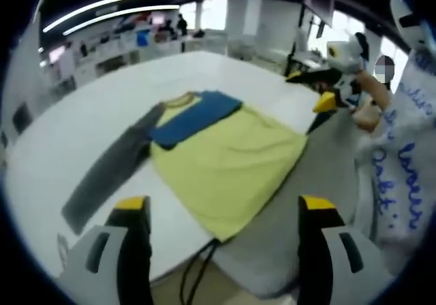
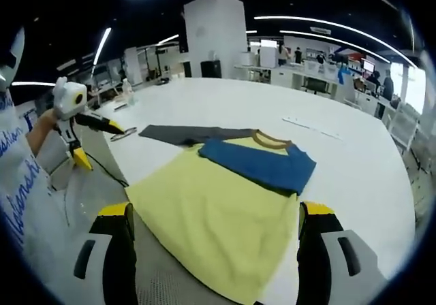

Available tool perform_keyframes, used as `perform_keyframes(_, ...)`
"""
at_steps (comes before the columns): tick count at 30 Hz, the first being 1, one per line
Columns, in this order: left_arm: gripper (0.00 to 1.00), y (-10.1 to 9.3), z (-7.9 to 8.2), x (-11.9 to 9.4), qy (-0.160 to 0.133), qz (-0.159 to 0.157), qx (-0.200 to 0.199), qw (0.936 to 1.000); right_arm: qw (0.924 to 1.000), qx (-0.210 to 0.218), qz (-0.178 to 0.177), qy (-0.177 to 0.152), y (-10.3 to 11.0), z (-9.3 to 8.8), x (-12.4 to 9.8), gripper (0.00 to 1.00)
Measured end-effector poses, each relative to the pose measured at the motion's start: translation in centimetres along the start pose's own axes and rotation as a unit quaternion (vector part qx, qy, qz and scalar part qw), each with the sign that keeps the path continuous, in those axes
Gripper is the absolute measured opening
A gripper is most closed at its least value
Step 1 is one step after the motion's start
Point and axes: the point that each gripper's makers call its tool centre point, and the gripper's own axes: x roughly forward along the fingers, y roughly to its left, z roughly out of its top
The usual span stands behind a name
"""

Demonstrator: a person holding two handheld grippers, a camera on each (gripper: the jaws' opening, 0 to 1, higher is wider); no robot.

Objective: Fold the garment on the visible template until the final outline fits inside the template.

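Yellow long-sleeved shirt (image 1: 228, 165) lies flat on the white desk (image 1: 82, 124), blue sleeve (image 1: 194, 118) folded across, grey sleeve (image 1: 109, 175) outstretched; both grippers' fingers (image 1: 133, 213) spread empty, so pinch that cuff and fold inward squarely.

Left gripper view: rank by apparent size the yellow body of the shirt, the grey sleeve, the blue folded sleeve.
1. yellow body, clearly the largest.
2. and 3. grey sleeve and blue folded sleeve look similar in area; the grey one lies nearer the camera, so I would not rank them.
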Motion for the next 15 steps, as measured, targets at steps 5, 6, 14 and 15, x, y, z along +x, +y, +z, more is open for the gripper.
perform_keyframes(5,0.85,0.2,-0.2,0.0,-0.002,0.001,-0.006,1.0,1.0,0.001,-0.002,0.005,0.0,-0.3,0.0,1.0)
perform_keyframes(6,0.85,0.2,-0.2,-0.1,-0.002,0.002,-0.006,1.0,1.0,0.001,-0.002,0.005,0.1,-0.3,0.0,1.0)
perform_keyframes(14,0.84,1.9,-0.7,-1.0,0.009,0.021,-0.001,0.9997,0.9998,0.008,0.012,-0.013,0.6,0.4,0.4,1.0)
perform_keyframes(15,0.84,2.1,-0.6,-1.1,0.008,0.023,-0.001,0.9997,0.9999,0.004,0.011,-0.01,0.6,0.3,0.4,1.0)
